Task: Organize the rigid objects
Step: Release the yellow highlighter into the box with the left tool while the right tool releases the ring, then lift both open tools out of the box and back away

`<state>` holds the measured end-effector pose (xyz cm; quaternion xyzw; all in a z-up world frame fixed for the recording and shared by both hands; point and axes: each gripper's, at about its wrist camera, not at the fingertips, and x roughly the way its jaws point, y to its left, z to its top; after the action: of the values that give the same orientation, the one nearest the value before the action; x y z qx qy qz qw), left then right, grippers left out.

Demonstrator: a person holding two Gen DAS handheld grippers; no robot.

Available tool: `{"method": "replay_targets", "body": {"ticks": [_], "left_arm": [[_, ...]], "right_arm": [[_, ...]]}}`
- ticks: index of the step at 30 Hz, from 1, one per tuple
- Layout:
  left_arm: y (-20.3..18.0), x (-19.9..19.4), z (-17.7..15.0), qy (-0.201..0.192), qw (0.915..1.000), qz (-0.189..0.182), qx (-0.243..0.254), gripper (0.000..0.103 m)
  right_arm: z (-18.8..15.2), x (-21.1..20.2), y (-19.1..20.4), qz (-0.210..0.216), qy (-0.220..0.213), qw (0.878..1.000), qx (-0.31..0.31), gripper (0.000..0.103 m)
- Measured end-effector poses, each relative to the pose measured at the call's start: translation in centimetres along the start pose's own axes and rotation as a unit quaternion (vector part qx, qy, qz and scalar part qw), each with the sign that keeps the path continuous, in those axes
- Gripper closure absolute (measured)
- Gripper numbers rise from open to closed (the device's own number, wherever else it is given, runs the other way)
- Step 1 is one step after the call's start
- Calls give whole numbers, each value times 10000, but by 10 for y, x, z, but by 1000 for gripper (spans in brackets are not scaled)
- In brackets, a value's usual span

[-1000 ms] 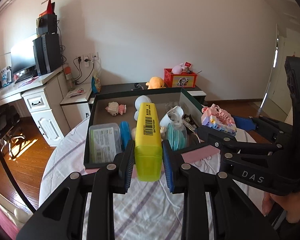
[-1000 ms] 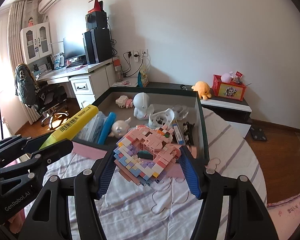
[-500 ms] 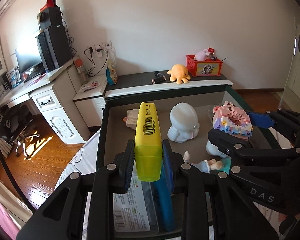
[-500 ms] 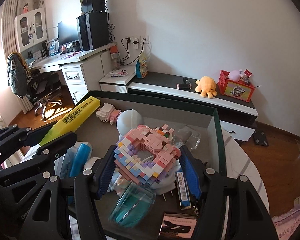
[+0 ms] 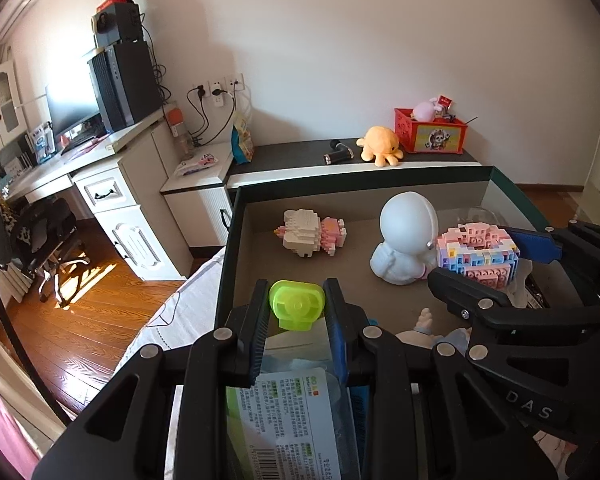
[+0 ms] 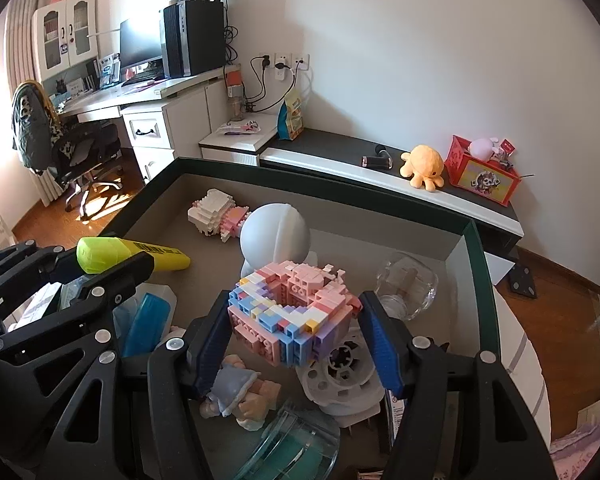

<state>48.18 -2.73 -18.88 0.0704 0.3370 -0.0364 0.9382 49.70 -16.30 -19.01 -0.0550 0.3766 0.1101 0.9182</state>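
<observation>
White walls, a desk with a computer tower at the upper left and a low cabinet carrying an orange plush octopus (image 5: pixel 381 150) are filling the background of the left wrist view, while a dark-rimmed box (image 5: pixel 229 236) is taking up the middle and lower frame. At lower centre the left gripper (image 5: pixel 297 312) is clamping a yellow highlighter (image 5: pixel 297 305) by its green cap end; only that end is showing, so its long axis is running straight away from the lens, along the fingers, toward bare box floor in front of a white and pink block animal (image 5: pixel 310 233). At the right edge the right gripper (image 5: pixel 500 258) is carrying a pastel block model (image 5: pixel 479 251) just beside a white round-headed figure (image 5: pixel 407 240). In the right wrist view the same room is sitting behind the box, and the right gripper (image 6: pixel 296 332) is squeezing the block model (image 6: pixel 294 312) from both sides at centre frame, its broad face tilting toward the camera, above a white plastic part (image 6: pixel 340 376) and a small doll (image 6: pixel 240 396). At the left of the frame the highlighter (image 6: pixel 132 260) is lying roughly level in the left gripper (image 6: pixel 112 268), its yellow body pointing right toward the box's middle. Judging by this, the left hand is nearer the open floor; the right has crowded ground below, near a clear glass (image 6: pixel 406 286).
</observation>
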Motion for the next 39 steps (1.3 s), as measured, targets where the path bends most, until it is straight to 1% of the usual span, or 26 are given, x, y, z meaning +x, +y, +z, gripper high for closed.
{"method": "replay_targets", "body": {"ticks": [2,6,7,9,11,12,13,14,16,17,21,25,29,39], "left_arm": [[1,-1,-1,-76,9999,99,-11,76],[7,-5,-3,-193,9997,96,-119,74],[6,-7,-3,-239,9995,147,-105,71],[7,-13,-2,-326,9990,280,-97,58],[13,-17,-2,-390,9981,410,-224,28],[16,-19,-2,-417,9977,431,-312,22],[19,-22,-2,-434,9977,378,-372,15],[21,-24,-2,-435,9977,303,-411,11],[23,-30,-2,-448,9977,237,-449,7],[23,-33,-2,-459,9977,196,-447,4],[24,-47,-3,-522,9973,-32,-520,1],[19,-54,-2,-381,9980,-156,-481,1],[13,-64,-1,-329,9984,-178,-423,1],[-3,-80,1,-273,9986,-312,-320,1]], "right_arm": [[0,1,2,47,68,10000,-47,39],[-1,0,7,44,52,9999,-131,37],[-1,-2,7,32,19,9999,-102,36],[-2,-6,5,-85,-32,9999,-51,28],[-2,-12,0,-195,-56,9998,33,23],[-3,-15,-2,-187,-74,9998,71,22],[-3,-18,-5,-167,-97,9997,119,21],[-5,-22,-9,-153,-119,9996,191,18],[-5,-29,-14,-164,-128,9994,284,11],[-6,-33,-17,-220,-136,9991,325,0],[-9,-47,-23,-262,-236,9983,462,0],[-12,-59,-26,-324,-206,9977,550,0],[-15,-68,-30,-359,-127,9972,649,0],[-24,-91,-37,-482,-134,9960,746,0]]}}
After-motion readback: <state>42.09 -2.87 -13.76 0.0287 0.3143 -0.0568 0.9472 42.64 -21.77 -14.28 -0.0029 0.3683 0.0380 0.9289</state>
